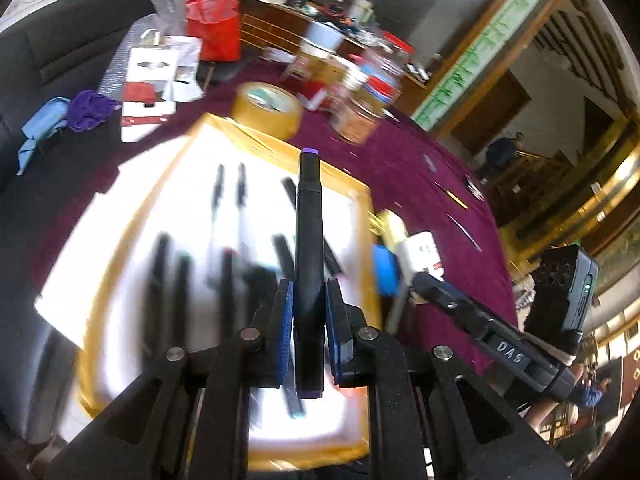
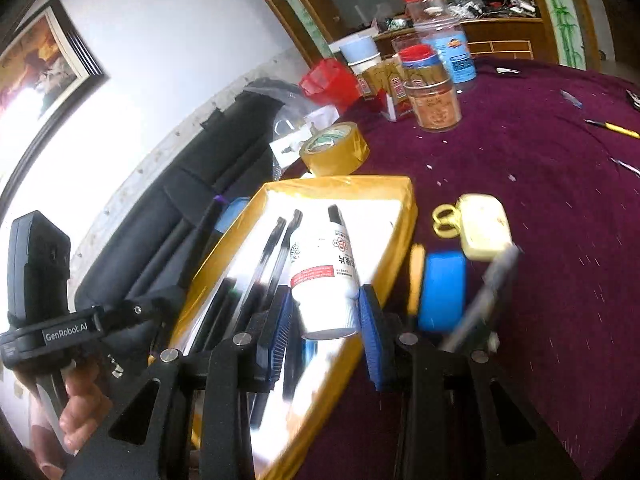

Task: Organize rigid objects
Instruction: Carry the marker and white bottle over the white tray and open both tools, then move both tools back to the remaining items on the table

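marker and bottle held over the tray

left gripper [image 1: 308, 320] clamps a black marker [image 1: 308, 240] at frame centre. right gripper [image 2: 326, 312] grips a white bottle [image 2: 326, 276] at lower centre. both sit above the yellow tray [image 2: 396, 200] of pens [image 2: 276, 248].

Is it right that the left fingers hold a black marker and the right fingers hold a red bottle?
Not quite. The bottle between the right fingers is white with a red label band, as the right wrist view shows. The left fingers do hold a black marker.
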Action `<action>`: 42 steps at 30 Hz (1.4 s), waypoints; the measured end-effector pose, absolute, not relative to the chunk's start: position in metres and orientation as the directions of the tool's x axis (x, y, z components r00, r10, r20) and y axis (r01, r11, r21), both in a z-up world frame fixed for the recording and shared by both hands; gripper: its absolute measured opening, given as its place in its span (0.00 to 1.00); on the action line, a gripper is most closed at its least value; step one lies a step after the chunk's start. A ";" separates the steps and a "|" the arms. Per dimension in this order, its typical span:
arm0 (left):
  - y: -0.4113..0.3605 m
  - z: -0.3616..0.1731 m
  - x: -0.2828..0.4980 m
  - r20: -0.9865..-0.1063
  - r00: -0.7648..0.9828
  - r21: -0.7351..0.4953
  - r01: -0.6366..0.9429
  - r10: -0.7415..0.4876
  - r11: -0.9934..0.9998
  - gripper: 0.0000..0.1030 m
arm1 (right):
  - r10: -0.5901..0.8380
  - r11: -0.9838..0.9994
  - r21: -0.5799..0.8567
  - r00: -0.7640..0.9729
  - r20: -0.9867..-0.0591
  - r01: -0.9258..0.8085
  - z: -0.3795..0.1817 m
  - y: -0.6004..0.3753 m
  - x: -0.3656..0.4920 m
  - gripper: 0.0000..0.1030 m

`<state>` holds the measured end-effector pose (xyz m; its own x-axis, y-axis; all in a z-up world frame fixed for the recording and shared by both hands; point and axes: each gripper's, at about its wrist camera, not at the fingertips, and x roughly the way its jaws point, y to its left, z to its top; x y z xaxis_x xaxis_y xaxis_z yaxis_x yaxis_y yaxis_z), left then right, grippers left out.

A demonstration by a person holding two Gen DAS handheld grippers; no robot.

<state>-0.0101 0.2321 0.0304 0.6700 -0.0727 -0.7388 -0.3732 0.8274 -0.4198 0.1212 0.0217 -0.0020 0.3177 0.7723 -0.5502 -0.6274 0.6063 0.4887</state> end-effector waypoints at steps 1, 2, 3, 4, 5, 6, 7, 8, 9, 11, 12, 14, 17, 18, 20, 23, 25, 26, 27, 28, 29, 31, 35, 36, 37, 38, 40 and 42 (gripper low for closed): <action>0.241 0.027 -0.004 -0.750 0.659 -0.399 -0.394 -0.047 0.828 0.12 | 0.766 0.613 0.486 0.315 -0.561 -0.624 -0.004 0.030 0.131 0.29; 0.249 0.023 0.001 -0.763 0.646 -0.377 -0.413 -0.025 0.829 0.12 | 0.760 0.618 0.484 0.311 -0.571 -0.620 -0.006 0.038 0.141 0.29; 0.258 0.017 0.008 -0.782 0.624 -0.355 -0.438 -0.006 0.826 0.12 | 0.755 0.621 0.486 0.305 -0.580 -0.615 -0.008 0.045 0.151 0.29; 0.266 0.010 0.016 -0.798 0.603 -0.345 -0.447 -0.006 0.825 0.12 | 0.748 0.628 0.488 0.298 -0.593 -0.607 -0.012 0.053 0.162 0.29; 0.274 0.004 0.022 -0.807 0.590 -0.339 -0.455 -0.007 0.824 0.12 | 0.738 0.636 0.482 0.292 -0.609 -0.603 -0.014 0.061 0.171 0.29; 0.281 -0.001 0.026 -0.818 0.576 -0.331 -0.467 -0.002 0.820 0.12 | 0.723 0.645 0.468 0.286 -0.629 -0.604 -0.016 0.069 0.179 0.29; 0.287 -0.005 0.030 -0.831 0.556 -0.310 -0.475 0.008 0.824 0.12 | 0.705 0.657 0.445 0.285 -0.650 -0.609 -0.019 0.078 0.185 0.29; 0.292 -0.008 0.034 -0.845 0.534 -0.276 -0.473 0.023 0.837 0.12 | 0.682 0.668 0.414 0.287 -0.672 -0.618 -0.021 0.087 0.189 0.29; 0.294 -0.011 0.036 -0.854 0.519 -0.254 -0.480 0.039 0.840 0.13 | 0.669 0.675 0.395 0.291 -0.684 -0.623 -0.023 0.091 0.189 0.29; 0.298 -0.018 0.045 -0.868 0.492 -0.206 -0.486 0.071 0.849 0.13 | 0.662 0.680 0.393 0.288 -0.692 -0.619 -0.028 0.097 0.191 0.29; 0.299 -0.021 0.049 -0.874 0.479 -0.193 -0.485 0.074 0.853 0.13 | 0.654 0.689 0.386 0.296 -0.696 -0.614 -0.029 0.099 0.193 0.29; 0.301 -0.025 0.055 -0.886 0.457 -0.179 -0.484 0.074 0.857 0.13 | 0.627 0.707 0.346 0.321 -0.709 -0.617 -0.028 0.107 0.194 0.29; 0.304 -0.032 0.061 -0.897 0.434 -0.158 -0.482 0.078 0.862 0.13 | 0.588 0.730 0.305 0.333 -0.737 -0.612 -0.030 0.119 0.197 0.29; 0.304 -0.034 0.062 -0.900 0.427 -0.150 -0.484 0.083 0.862 0.13 | 0.564 0.742 0.285 0.336 -0.754 -0.606 -0.033 0.123 0.198 0.30; 0.307 -0.039 0.065 -0.907 0.410 -0.135 -0.497 0.095 0.857 0.13 | 0.518 0.768 0.222 0.379 -0.767 -0.600 -0.032 0.129 0.198 0.29; 0.308 -0.041 0.066 -0.905 0.413 -0.127 -0.498 0.105 0.858 0.13 | 0.483 0.778 0.176 0.394 -0.782 -0.603 -0.032 0.134 0.198 0.30; 0.305 -0.040 0.067 -0.903 0.416 -0.121 -0.486 0.107 0.866 0.14 | 0.457 0.779 0.140 0.400 -0.794 -0.612 -0.032 0.138 0.197 0.32; 0.303 -0.041 0.068 -0.905 0.412 -0.117 -0.480 0.106 0.869 0.17 | 0.451 0.772 0.126 0.398 -0.799 -0.623 -0.031 0.139 0.194 0.32; 0.302 -0.041 0.068 -0.907 0.407 -0.110 -0.477 0.108 0.872 0.17 | 0.458 0.769 0.134 0.393 -0.797 -0.625 -0.028 0.138 0.193 0.32; 0.301 -0.040 0.067 -0.907 0.405 -0.106 -0.477 0.111 0.873 0.17 | 0.496 0.764 0.173 0.394 -0.773 -0.622 -0.022 0.130 0.189 0.33; 0.299 -0.037 0.064 -0.904 0.407 -0.093 -0.486 0.131 0.869 0.17 | 0.551 0.751 0.226 0.401 -0.732 -0.620 -0.013 0.118 0.183 0.33; 0.291 -0.023 0.052 -0.878 0.437 -0.058 -0.505 0.197 0.861 0.17 | 0.640 0.715 0.313 0.404 -0.654 -0.625 0.000 0.092 0.170 0.40; 0.265 0.005 0.021 -0.817 0.537 -0.109 -0.501 0.210 0.858 0.29 | 0.742 0.648 0.435 0.390 -0.545 -0.625 0.009 0.036 0.140 0.44; 0.254 0.011 0.011 -0.803 0.567 -0.149 -0.492 0.186 0.858 0.35 | 0.753 0.638 0.446 0.389 -0.531 -0.628 0.009 0.023 0.134 0.44; 0.242 0.014 0.005 -0.790 0.593 -0.189 -0.474 0.153 0.860 0.49 | 0.760 0.632 0.451 0.389 -0.521 -0.630 0.008 0.011 0.128 0.45; 0.231 0.015 0.000 -0.780 0.614 -0.224 -0.450 0.118 0.865 0.57 | 0.767 0.624 0.460 0.384 -0.513 -0.632 0.006 0.000 0.125 0.45; 0.197 0.011 -0.008 -0.767 0.642 -0.291 -0.372 0.018 0.881 0.58 | 0.775 0.616 0.484 0.368 -0.514 -0.621 -0.003 -0.018 0.122 0.46; 0.172 0.005 -0.011 -0.765 0.643 -0.320 -0.336 -0.032 0.886 0.58 | 0.765 0.631 0.509 0.361 -0.534 -0.585 -0.016 -0.033 0.123 0.46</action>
<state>-0.0107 0.1720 0.0048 0.6434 -0.0322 -0.7649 -0.3357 0.8861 -0.3197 0.1226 -0.0333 -0.0157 0.3610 0.7648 -0.5336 -0.5853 0.6313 0.5088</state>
